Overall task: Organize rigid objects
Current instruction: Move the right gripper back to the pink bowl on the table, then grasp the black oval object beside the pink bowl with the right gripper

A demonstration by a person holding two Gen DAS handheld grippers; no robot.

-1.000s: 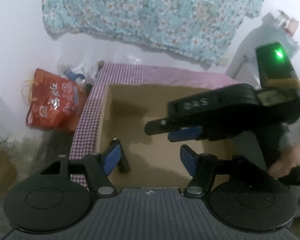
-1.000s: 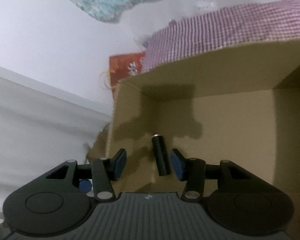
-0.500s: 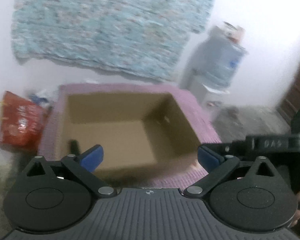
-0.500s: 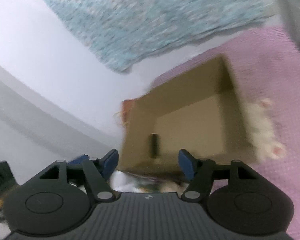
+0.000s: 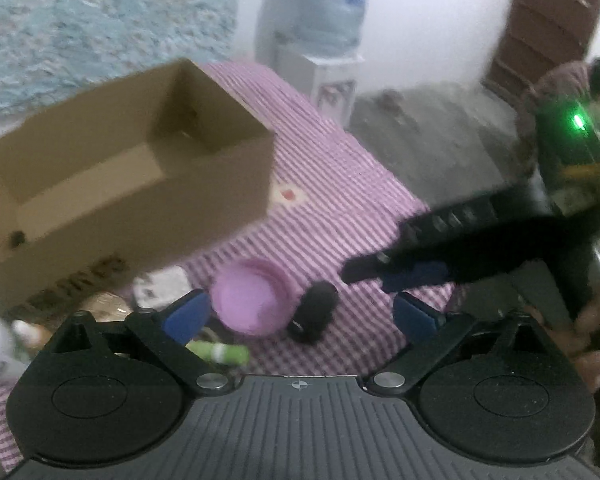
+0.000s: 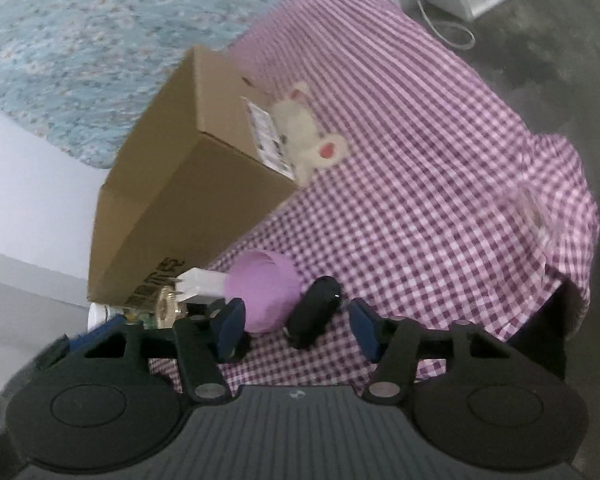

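Note:
An open cardboard box [image 5: 132, 184] stands on a purple checked cloth [image 5: 340, 184]; it also shows in the right wrist view [image 6: 188, 184]. In front of it lie a pink bowl [image 5: 252, 300], a black cylinder [image 5: 314, 312] and a green tube [image 5: 220, 352]. My left gripper [image 5: 300, 316] is open and empty above the bowl and cylinder. My right gripper [image 6: 296, 324] is open and empty, with the black cylinder [image 6: 314, 312] between its fingers and the pink bowl [image 6: 262, 290] by the left finger. The right gripper body [image 5: 480, 240] shows in the left wrist view.
A white plush toy [image 6: 308, 136] lies beside the box's right side. A white block [image 6: 202, 290], a gold round item [image 6: 166, 306] and a white bottle [image 6: 100, 314] crowd the box's front. A water dispenser [image 5: 324, 40] stands beyond the table. The cloth drops off at the right edge [image 6: 572, 240].
Both grippers pulled back out of the box and swung right and down, over the items lying in front of it. The left jaws opened wider. A black cylinder stayed inside the box.

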